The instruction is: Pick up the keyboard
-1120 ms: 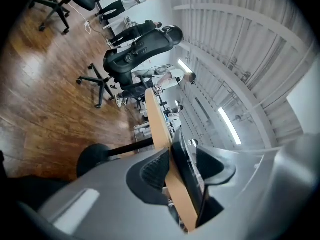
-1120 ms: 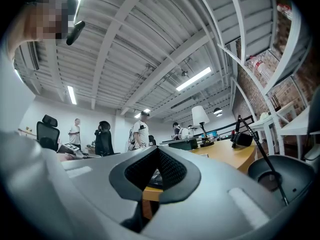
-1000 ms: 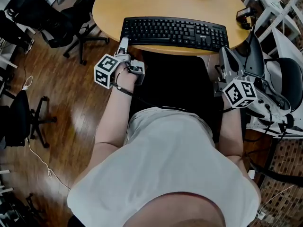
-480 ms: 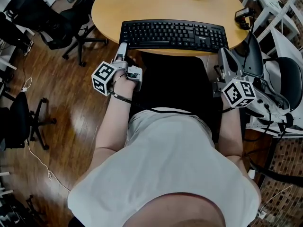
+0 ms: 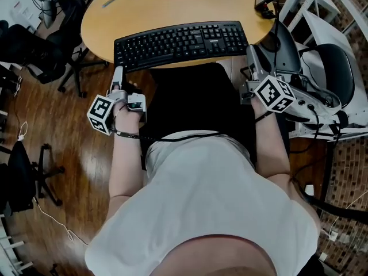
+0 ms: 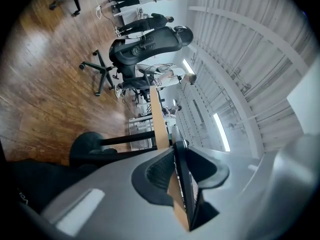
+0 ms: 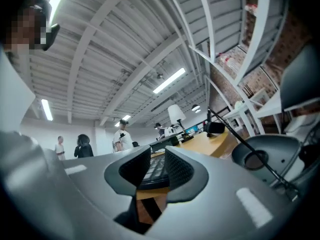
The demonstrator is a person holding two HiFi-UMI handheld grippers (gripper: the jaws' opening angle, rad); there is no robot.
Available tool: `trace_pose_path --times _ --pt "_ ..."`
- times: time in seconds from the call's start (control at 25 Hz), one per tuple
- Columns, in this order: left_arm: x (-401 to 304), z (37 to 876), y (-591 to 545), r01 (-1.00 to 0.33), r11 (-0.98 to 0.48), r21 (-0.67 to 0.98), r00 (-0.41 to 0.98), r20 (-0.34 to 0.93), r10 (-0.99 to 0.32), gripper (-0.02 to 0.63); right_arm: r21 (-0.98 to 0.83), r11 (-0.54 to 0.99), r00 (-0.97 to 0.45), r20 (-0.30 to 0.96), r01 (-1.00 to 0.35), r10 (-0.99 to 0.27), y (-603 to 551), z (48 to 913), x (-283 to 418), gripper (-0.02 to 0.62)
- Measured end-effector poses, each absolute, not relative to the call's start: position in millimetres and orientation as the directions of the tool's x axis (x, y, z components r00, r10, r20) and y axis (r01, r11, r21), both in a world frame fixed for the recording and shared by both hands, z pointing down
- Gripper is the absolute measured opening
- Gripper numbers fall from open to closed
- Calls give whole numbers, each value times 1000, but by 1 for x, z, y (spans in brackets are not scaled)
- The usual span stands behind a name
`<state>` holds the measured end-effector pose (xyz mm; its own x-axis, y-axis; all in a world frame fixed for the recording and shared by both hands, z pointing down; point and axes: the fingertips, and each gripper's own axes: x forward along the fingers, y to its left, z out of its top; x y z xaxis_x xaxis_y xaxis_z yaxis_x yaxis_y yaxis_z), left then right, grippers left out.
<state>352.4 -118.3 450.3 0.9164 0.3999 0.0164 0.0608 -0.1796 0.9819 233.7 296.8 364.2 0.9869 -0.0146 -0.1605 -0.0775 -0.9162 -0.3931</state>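
so the keyboard [image 5: 181, 42] is a long black full-size plastic board lying flat along the near edge of the round wooden desk [image 5: 172, 7], slightly slanted, and its front corners look like they hang a bit past the curve. My guess: light, stiff enough to lift as one piece, smooth on the sides, and the keys will press in if you squeeze them. I'd take it by the two short ends, pads on the frame, and keep it level. Can't see a cable on it

Left claw [image 5: 118, 73] is rolled on its side and closed down on the left front corner, dark slab between the pads. Right claw [image 5: 250, 50] sits just beside the right end; its jaws have just been opening and stand apart, with the keyboard end [image 7: 152, 170] ahead in the gap, not pinched yet

Room: straight up is open. Grey chair [image 5: 322, 79] crowds the right claw, while the black office chair [image 5: 46, 45] is well apart on the left
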Motion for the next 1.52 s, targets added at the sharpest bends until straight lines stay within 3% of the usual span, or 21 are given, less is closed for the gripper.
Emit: trace_pose_path --times 0.12,0.28,0.8,0.96,1.52 --pt "352 450 -113 60 -185 981 914 20 404 308 -521 -853 991 -129 -37 36 323 381 236 165" --pt "351 447 -116 58 -187 981 914 23 406 308 -664 -747 995 -91 -37 32 331 402 244 207" --pt "350 448 -109 72 -178 981 889 18 458 305 -793 -590 989 -119 -149 -89 313 411 256 187" --pt "348 448 -110 74 -174 982 886 16 464 304 -814 -561 989 -123 -151 -87 313 410 256 141" --pt "349 447 -110 76 -181 981 889 16 458 304 -831 -541 991 -110 -130 -70 313 411 252 124"
